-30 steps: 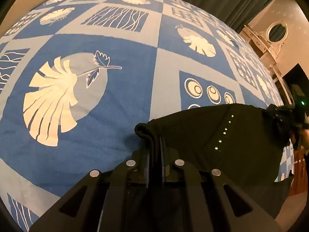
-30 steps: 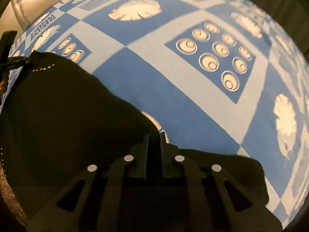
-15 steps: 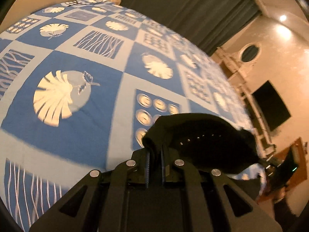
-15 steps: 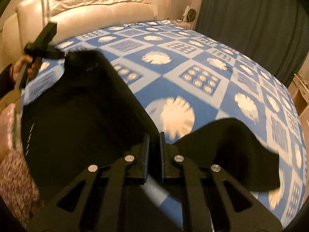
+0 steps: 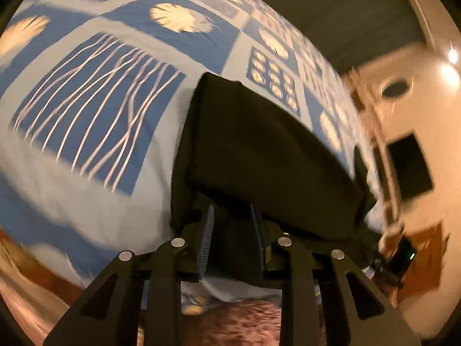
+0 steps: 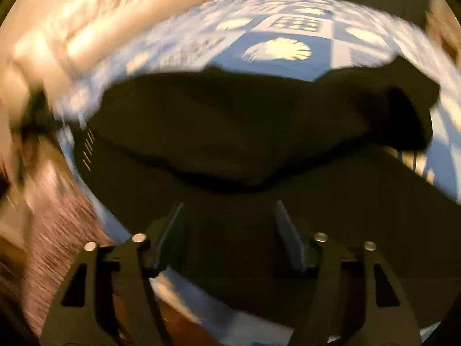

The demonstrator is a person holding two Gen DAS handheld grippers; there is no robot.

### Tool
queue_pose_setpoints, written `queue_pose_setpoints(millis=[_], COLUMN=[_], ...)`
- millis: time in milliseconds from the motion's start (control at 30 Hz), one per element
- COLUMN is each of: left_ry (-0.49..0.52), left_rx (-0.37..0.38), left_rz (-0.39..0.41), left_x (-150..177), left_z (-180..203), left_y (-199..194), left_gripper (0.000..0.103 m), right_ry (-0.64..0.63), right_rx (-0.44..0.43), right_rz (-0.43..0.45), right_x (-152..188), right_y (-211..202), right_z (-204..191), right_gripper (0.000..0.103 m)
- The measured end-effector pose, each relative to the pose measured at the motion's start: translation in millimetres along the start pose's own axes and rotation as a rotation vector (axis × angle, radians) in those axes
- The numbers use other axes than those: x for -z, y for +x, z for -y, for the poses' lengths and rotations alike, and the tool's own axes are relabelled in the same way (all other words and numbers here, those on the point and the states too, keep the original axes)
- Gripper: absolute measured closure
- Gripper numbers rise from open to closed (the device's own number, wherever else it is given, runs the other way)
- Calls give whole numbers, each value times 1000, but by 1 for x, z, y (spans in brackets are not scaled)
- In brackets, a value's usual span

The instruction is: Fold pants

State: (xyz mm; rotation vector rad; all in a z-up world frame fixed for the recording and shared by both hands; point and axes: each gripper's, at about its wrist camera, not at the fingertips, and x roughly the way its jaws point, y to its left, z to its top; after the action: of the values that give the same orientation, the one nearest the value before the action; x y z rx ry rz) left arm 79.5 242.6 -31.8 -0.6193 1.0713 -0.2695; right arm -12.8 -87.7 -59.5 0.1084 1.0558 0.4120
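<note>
The black pants [image 5: 259, 150] lie folded over on the blue and white patterned bed cover [image 5: 95, 109]. My left gripper [image 5: 232, 216] is open, its fingers apart just at the near edge of the fabric, holding nothing. In the right wrist view the pants [image 6: 245, 132] spread across the bed with a top layer doubled over a lower one. My right gripper [image 6: 227, 210] is open wide above the near part of the cloth. Both views are motion-blurred.
The bed edge and wooden floor [image 5: 34, 282] lie near the left gripper. A cream padded headboard [image 6: 95, 20] stands at the far left. Dark curtains [image 5: 345, 14], a wall mirror [image 5: 396, 88] and a dark screen [image 5: 409, 163] lie beyond the bed.
Both grippers were shut on the pants and lifted them, carrying the fabric over. Now both have opened and let go, and the pants lie doubled on the bed.
</note>
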Motion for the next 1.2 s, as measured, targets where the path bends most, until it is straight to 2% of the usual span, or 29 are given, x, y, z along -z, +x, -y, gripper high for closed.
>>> queue_pose_setpoints(millis=[100,133,167,233,333,533,667,933,1000,1033,1067,1100,1133,1167,1200], left_ry=[-41,-41,-42,-44,-78,-238,-287,-331,-331,-337,-348,-367,-382,-393,-401], left_rx=[47,40,27,22,-14,-117,-141,-142,-165,-181,-180,-161,-145,-132,-118], left_rz=[56,55,58,62,75,119,180,180,172,165,160,164,168,170,173], left_x=[7,9,9,10,4,17,27,3,0,0,0,1,1,2,3], left_z=[16,20,28,36,41,21,18,16,16,14,12,7,4,2,0], left_y=[-1,1,8,17,32,33,25,39,42,43,45,44,43,42,41], left_gripper=[75,68,63,61,61,61,61,62,73,84,87,88,90,91,91], right_ry=[239,329,372,493,586,725,768,775,765,759,758,761,770,780,795], right_rx=[-103,-133,-144,-192,-223,-298,-322,-243,-197,-175,-162,-143,-133,-132,-146], right_rz=[52,60,62,86,115,165,176,169,154,144,141,136,133,132,134], right_x=[3,6,7,12,18,21,21,3,-1,-3,-4,-5,-4,-2,1], right_y=[-8,-6,-4,2,7,15,17,27,35,38,40,43,45,46,46], right_z=[22,30,35,43,50,56,56,55,53,54,55,57,61,65,68], right_gripper=[32,32,32,32,32,28,28,29,42,51,63,70,84,91,92])
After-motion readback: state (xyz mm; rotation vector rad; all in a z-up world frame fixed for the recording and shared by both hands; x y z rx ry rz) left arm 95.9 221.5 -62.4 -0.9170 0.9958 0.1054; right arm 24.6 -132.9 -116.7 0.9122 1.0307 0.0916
